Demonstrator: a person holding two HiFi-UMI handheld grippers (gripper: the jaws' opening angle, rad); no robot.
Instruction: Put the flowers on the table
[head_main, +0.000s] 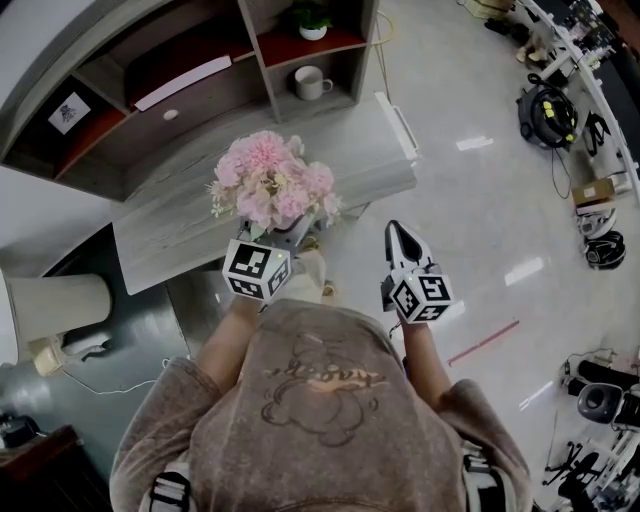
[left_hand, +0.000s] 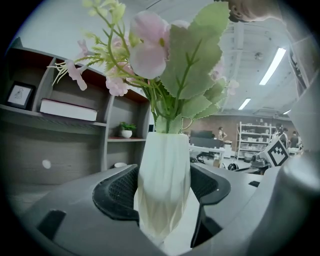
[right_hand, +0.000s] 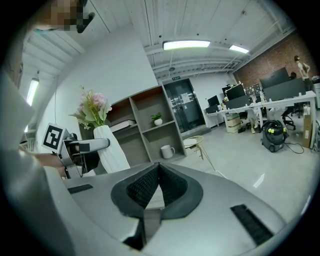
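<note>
Centrally, the left gripper (left_hand: 165, 192) clamps the white vase (left_hand: 164, 165) of pink flowers (head_main: 270, 182) upright over the grey table's (head_main: 372, 150) near edge; the right gripper (right_hand: 158, 176), jaws pressed together and empty, hangs alongside.

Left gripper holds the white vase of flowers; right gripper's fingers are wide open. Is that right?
Not quite. The left gripper does hold the white vase, but the right gripper has its fingers closed together, empty, as the right gripper view shows.
</note>
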